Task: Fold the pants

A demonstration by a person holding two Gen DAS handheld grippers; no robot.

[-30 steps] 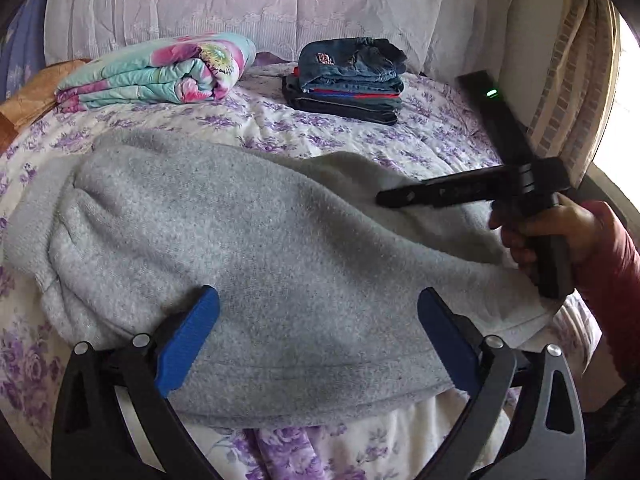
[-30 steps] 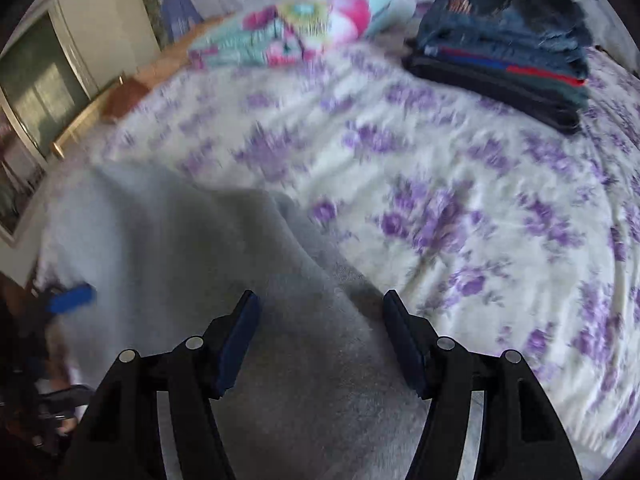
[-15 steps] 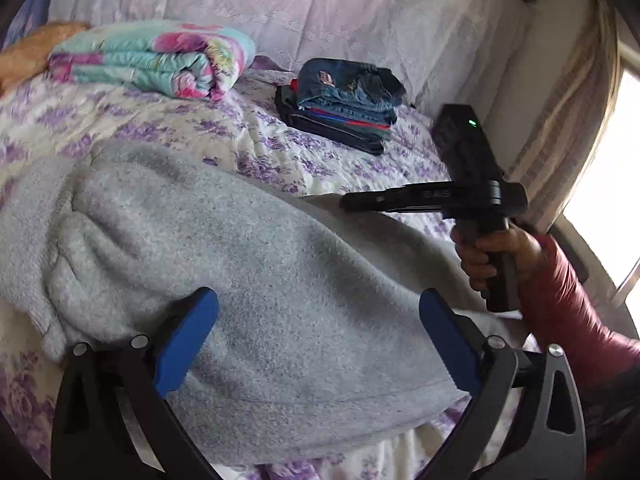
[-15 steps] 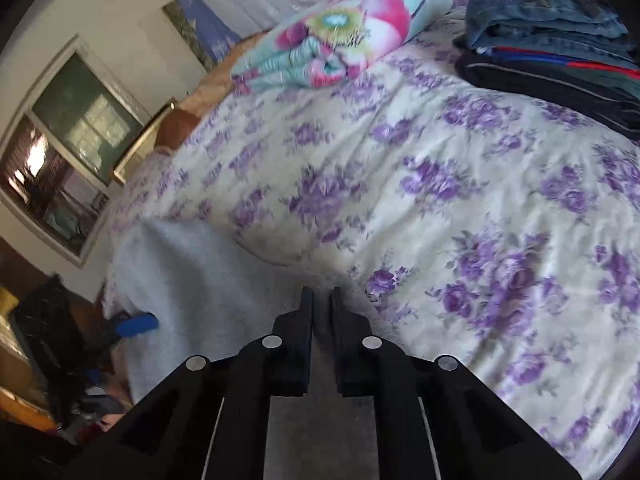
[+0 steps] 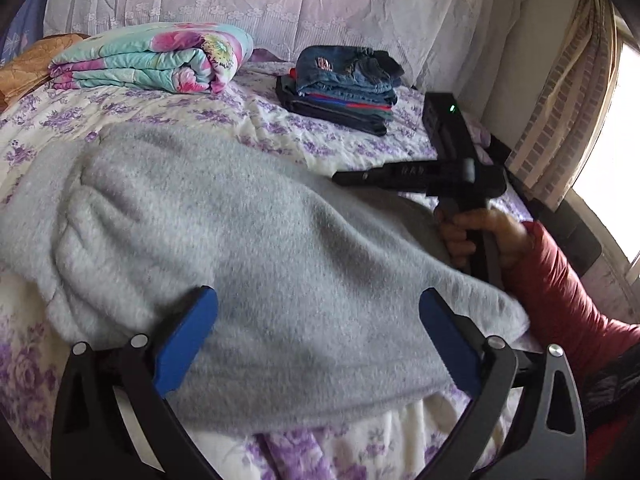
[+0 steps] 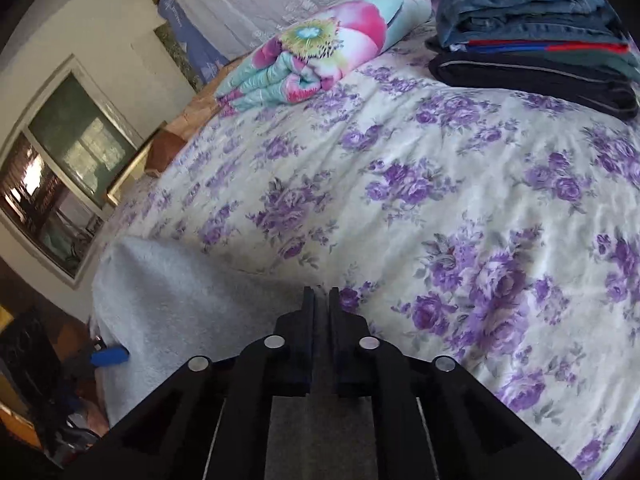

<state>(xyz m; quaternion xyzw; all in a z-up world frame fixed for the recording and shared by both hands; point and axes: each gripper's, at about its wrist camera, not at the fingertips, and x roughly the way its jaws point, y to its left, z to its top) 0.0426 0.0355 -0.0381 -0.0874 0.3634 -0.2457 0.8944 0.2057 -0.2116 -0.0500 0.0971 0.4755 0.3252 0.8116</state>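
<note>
Covering floral bedspread [image 6: 460, 168]: fuzzy grey pants [image 5: 248, 240].

The right gripper [image 6: 322, 300] has its two black fingers [image 6: 307, 312] pressed almost together, with only a thin gap between them, and a strip of grey cloth runs in this gap. The grey pants [image 6: 168, 296] lie on the bed [image 6: 460, 184] at the lower left, reaching to its edge. A blue pad of the left gripper [image 6: 109, 356] shows beside that edge. At the far side of the bed lie a folded flowered blanket [image 6: 320, 52] and a stack of folded clothes [image 6: 532, 36], well apart from the pants. A window [image 6: 60, 184] is on the left wall.
</note>
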